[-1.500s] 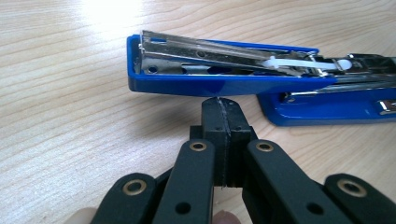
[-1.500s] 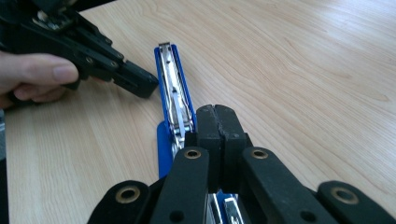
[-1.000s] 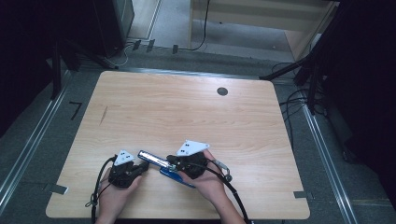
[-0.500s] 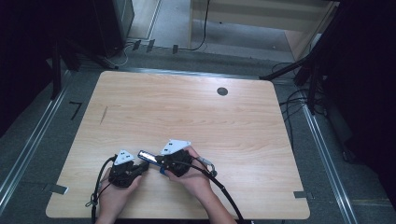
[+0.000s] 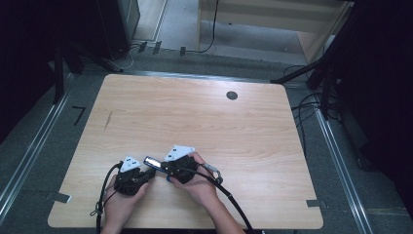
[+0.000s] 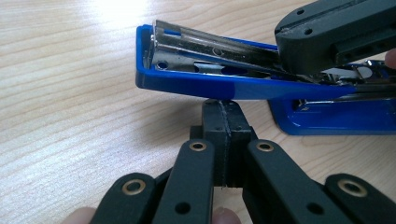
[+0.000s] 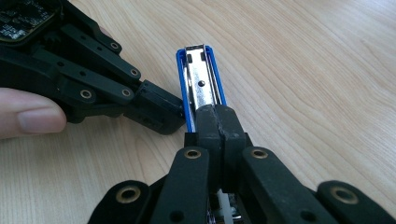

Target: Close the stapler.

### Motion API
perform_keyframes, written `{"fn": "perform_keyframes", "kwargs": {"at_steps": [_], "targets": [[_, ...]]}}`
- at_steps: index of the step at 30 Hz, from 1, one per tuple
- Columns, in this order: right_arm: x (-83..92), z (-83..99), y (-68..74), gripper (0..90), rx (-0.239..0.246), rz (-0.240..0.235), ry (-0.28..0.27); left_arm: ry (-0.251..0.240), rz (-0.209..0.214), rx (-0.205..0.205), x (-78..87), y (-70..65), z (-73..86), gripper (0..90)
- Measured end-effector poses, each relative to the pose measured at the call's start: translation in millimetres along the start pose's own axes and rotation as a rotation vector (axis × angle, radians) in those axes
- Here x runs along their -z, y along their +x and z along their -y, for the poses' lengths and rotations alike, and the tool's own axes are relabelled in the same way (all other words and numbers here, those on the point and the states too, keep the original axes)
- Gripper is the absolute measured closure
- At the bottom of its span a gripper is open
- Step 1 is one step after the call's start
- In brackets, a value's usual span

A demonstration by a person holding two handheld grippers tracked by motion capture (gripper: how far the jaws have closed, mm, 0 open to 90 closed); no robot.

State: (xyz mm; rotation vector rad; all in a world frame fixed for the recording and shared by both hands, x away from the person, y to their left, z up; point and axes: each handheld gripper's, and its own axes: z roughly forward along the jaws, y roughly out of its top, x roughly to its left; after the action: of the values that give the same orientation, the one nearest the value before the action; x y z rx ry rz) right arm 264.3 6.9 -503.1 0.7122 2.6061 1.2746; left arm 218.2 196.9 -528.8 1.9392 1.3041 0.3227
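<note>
From the high view: pale wood-grain surface [image 5: 204, 122] with a small dark round grommet [image 5: 232, 95] toward the far edge, grey floor and black cables [image 5: 311, 107] around it. Near the front edge, two hands side by side, each with a black hand-held gripper topped by a grey three-cornered plate: left hand-held gripper [image 5: 146, 174] pointing right, right hand-held gripper [image 5: 158, 165] pointing left, tips meeting. Between the tips, a blue metal-and-plastic stapler [image 5: 150, 161], its shiny top strip catching light, lying just off the surface at an angle. From the left gripper view: left hand-held gripper [image 6: 225, 112] with jaws pressed fully together, nothing between them, closed tip tucked right under the blue upper arm of the stapler [image 6: 205, 81] and touching its underside; upper arm lifted open, silver staple channel exposed, blue base flat on the surface at right; right hand-held gripper [image 6: 299, 37] bearing down on the channel from above at upper right. From the right gripper view: right hand-held gripper [image 7: 218, 119] likewise fully closed, jaws meeting with no gap, tip resting on the silver channel of the stapler [image 7: 198, 77], which runs away up the frame; left hand-held gripper [image 7: 175, 114] coming in from the left, its shut tip against the stapler's blue side, a thumb [image 7: 30, 119] behind it.
</note>
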Motion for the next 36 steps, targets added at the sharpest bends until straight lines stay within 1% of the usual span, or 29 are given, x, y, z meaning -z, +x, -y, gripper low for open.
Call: {"fn": "perform_keyframes", "kwargs": {"at_steps": [4, 8, 11, 15, 17, 19, 21, 22, 30, 36], "targets": [[2.0, -0.5, 0.2, 90.0, -0.004, 0.001, -0.005, -0.021, -0.003, 0.007, 1.4, -1.0, -0.5, 90.0], [5.7, -1.0, 1.1, 90.0, 0.002, 0.012, -0.022, -0.05, 0.007, 0.002, 4.4, -4.2, -2.9, 90.0], [10.2, -1.8, 1.2, 90.0, 0.012, 0.016, -0.035, -0.08, 0.012, -0.01, 7.0, -8.0, -4.4, 90.0], [17.8, -2.4, 1.9, 90.0, 0.012, 0.025, -0.055, -0.113, 0.019, -0.036, 9.9, -14.7, -7.1, 90.0], [22.9, -1.7, 2.0, 90.0, 0.015, 0.028, -0.068, -0.131, 0.03, -0.043, 10.6, -17.6, -7.8, 90.0], [26.5, -0.9, 1.6, 90.0, 0.009, 0.021, -0.082, -0.134, 0.031, -0.048, 10.8, -20.7, -8.8, 90.0], [30.0, -0.1, 2.0, 90.0, 0.011, 0.026, -0.086, -0.131, 0.035, -0.057, 10.5, -23.0, -9.5, 90.0], [31.8, 0.4, 1.9, 90.0, 0.01, 0.029, -0.089, -0.132, 0.037, -0.055, 10.2, -23.8, -9.5, 90.0], [42.0, 5.5, 0.6, 90.0, 0.002, 0.029, -0.11, -0.139, 0.052, -0.071, 9.7, -30.4, -11.0, 90.0], [49.4, 11.3, -0.8, 90.0, -0.006, 0.032, -0.133, -0.133, 0.058, -0.084, 8.2, -36.2, -10.7, 90.0]]}}
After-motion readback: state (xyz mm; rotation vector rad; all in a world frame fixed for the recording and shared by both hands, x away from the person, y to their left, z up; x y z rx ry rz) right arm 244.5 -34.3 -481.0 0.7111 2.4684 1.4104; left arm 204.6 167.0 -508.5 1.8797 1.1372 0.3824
